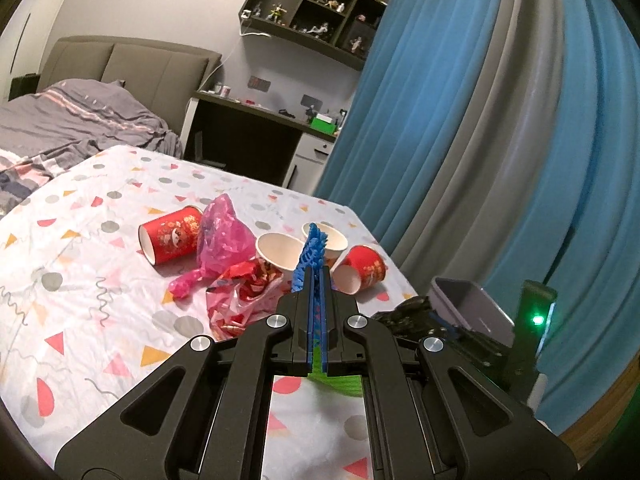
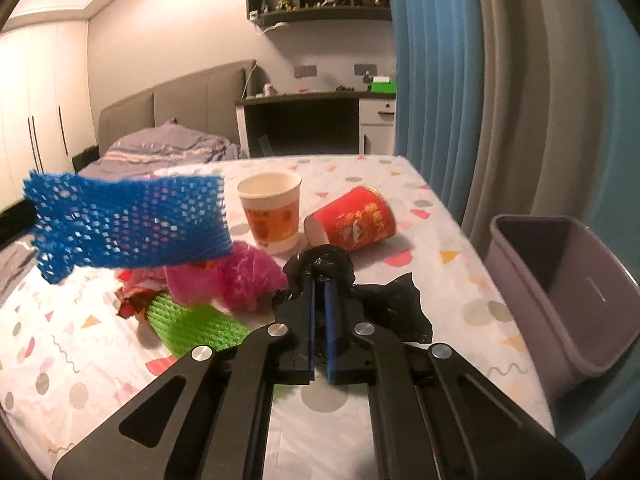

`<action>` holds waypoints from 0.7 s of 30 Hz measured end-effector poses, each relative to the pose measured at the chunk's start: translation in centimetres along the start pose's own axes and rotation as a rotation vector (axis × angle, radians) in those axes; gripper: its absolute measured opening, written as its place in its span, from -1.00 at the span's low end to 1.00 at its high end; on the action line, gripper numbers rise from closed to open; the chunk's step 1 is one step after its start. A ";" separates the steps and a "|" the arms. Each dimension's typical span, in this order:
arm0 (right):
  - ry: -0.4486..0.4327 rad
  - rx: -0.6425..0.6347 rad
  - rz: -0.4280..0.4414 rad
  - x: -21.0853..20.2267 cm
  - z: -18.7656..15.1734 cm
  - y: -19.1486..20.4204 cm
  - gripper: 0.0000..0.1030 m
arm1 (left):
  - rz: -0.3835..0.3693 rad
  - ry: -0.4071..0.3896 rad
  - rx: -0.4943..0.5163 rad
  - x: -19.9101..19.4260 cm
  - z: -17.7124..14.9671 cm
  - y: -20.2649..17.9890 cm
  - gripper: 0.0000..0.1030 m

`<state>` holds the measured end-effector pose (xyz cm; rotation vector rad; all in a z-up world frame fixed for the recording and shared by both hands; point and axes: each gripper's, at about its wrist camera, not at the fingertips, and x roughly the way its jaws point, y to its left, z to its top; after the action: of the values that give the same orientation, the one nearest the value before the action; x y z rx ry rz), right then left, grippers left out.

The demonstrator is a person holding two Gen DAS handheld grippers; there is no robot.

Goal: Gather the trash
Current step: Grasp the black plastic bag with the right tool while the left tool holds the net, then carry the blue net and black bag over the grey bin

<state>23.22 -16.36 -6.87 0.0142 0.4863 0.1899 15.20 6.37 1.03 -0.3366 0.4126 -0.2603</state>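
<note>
Grey bin empty beside surface; left gripper fingers clamp blue foam net, right gripper fingers pinch black bag; cups nearby.

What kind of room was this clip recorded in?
Most likely a bedroom: a bed with a grey padded headboard and rumpled grey bedding, a dark desk against the wall, and dark wall shelves holding small figurines.

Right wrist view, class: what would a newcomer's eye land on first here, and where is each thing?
The blue foam net hangs in the air at the left, held by the left gripper. In the centre the right gripper pinches a black plastic bag on the patterned tablecloth, and a grey bin waits at the right.
</note>
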 end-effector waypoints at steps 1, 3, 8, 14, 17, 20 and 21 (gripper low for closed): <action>-0.011 0.005 0.000 -0.5 0.1 -0.2 -0.91 | -0.001 -0.004 0.002 -0.1 0.0 -0.2 -0.98; -0.032 0.011 0.001 -1.7 0.3 -0.5 -0.91 | -0.006 -0.010 0.009 -0.3 0.1 -0.7 -0.98; -0.074 0.021 0.003 -4.0 0.4 -1.3 -0.91 | -0.021 -0.021 0.030 -0.8 0.3 -2.3 -0.98; -0.118 0.033 -0.010 -6.2 0.6 -2.4 -0.91 | -0.043 -0.022 0.061 -1.0 0.3 -4.4 -0.98; -0.136 0.049 -0.022 -7.2 0.6 -3.3 -0.91 | -0.055 -0.027 0.077 -0.9 0.4 -5.6 -0.98; -0.154 0.059 -0.034 -8.0 0.6 -4.1 -0.91 | -0.076 -0.034 0.096 -0.9 0.6 -6.8 -0.98; -0.160 0.062 -0.038 -8.2 0.6 -4.3 -0.91 | -0.081 -0.036 0.101 -0.9 0.7 -7.2 -0.98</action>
<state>17.16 -22.08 -2.74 0.0797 0.3322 0.1351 13.39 0.25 4.59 -0.2586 0.3498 -0.3521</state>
